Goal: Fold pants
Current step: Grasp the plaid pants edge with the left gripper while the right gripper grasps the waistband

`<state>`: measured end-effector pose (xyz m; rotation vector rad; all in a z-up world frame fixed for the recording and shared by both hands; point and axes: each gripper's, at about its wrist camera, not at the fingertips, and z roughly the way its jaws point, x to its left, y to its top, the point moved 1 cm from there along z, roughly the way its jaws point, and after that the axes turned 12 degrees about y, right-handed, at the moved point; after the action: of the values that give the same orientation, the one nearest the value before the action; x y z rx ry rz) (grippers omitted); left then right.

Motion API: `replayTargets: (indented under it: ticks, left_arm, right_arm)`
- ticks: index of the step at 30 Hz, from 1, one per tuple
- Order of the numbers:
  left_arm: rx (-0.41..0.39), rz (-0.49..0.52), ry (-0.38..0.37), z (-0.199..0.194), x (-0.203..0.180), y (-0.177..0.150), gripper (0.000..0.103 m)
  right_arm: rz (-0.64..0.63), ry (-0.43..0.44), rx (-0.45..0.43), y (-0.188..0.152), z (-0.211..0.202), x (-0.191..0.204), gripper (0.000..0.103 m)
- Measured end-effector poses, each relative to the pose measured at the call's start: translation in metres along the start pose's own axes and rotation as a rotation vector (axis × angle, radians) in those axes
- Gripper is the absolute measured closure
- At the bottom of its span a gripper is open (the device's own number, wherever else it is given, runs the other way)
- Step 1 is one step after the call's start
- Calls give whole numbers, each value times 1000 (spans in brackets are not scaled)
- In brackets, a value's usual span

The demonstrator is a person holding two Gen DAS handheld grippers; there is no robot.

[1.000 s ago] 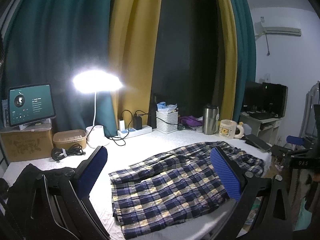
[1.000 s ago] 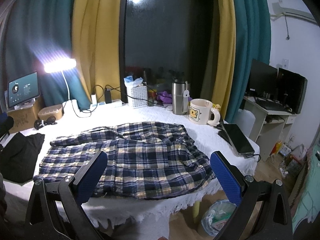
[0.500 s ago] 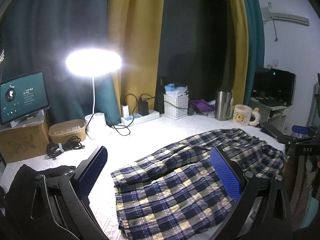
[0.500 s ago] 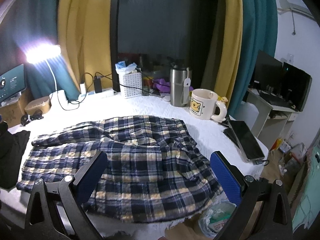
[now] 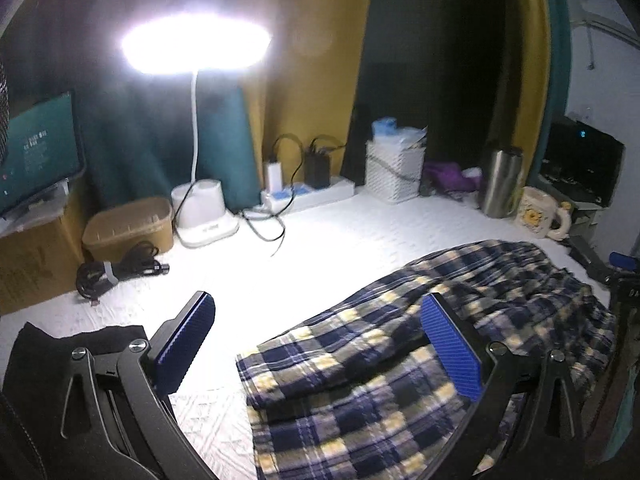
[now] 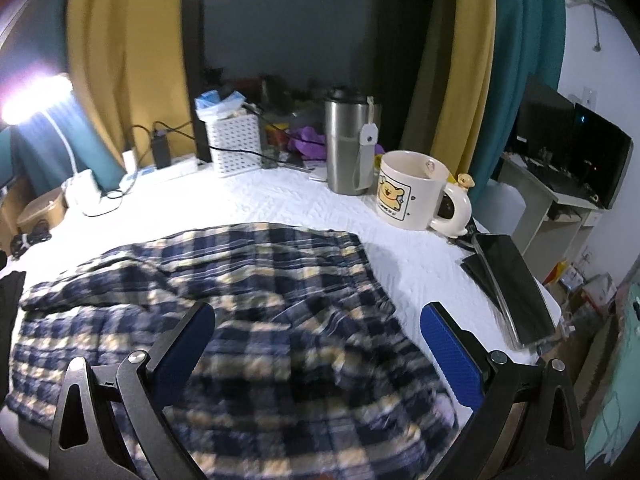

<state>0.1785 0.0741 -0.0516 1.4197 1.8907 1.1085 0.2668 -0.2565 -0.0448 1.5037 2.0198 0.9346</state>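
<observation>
Navy, yellow and white plaid pants (image 5: 400,364) lie spread on the white table cover (image 5: 280,280), legs one beside the other. My left gripper (image 5: 316,344) is open and empty, just above the leg ends. In the right wrist view the pants (image 6: 240,300) fill the near table, waist toward the right. My right gripper (image 6: 316,352) is open and empty, low over the waist part.
A lit desk lamp (image 5: 196,48), brown box (image 5: 128,220), cable bundle (image 5: 116,272), power strip (image 5: 308,196) and white basket (image 6: 234,144) line the back. A steel tumbler (image 6: 346,148), bear mug (image 6: 412,190) and dark tablet (image 6: 508,280) stand right. Black cloth (image 5: 48,360) lies left.
Both grippers have moved forward and down toward the pants, which now look larger. Both stay open. The pants have not moved.
</observation>
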Motion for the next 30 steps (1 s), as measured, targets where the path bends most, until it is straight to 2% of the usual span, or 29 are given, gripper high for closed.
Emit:
replayTargets:
  ticks: [4, 9, 13, 15, 17, 21, 23, 26, 27, 28, 30]
  left_arm:
    - [99, -8, 32, 36, 11, -2, 2]
    - [227, -28, 59, 71, 27, -13, 2]
    - [324, -52, 43, 91, 35, -25, 4]
    - [371, -61, 20, 101, 36, -32, 13]
    - [413, -55, -10, 107, 33, -38, 14]
    - [417, -22, -25, 109, 25, -41, 19]
    - [415, -16, -38, 107, 23, -41, 27]
    - [410, 3, -52, 109, 19, -41, 41]
    - [409, 13, -55, 109, 17, -41, 50]
    - [405, 26, -54, 108, 15, -42, 55]
    - [397, 55, -56, 105, 9, -44, 78]
  right_arm:
    - [0, -16, 20, 13, 22, -16, 0]
    - [-6, 9, 41, 32, 47, -35, 0]
    - [-14, 31, 63, 47, 69, -43, 0]
    - [-20, 31, 79, 53, 81, -45, 0]
    - [-25, 39, 94, 57, 91, -45, 0]
    - [-23, 59, 117, 61, 110, -47, 0]
    - [-19, 60, 134, 61, 118, -48, 1]
    - [-10, 69, 165, 57, 132, -49, 11]
    - [-4, 77, 172, 55, 136, -50, 14]
    - [3, 84, 181, 53, 140, -51, 17]
    - [7, 94, 206, 49, 149, -53, 28]
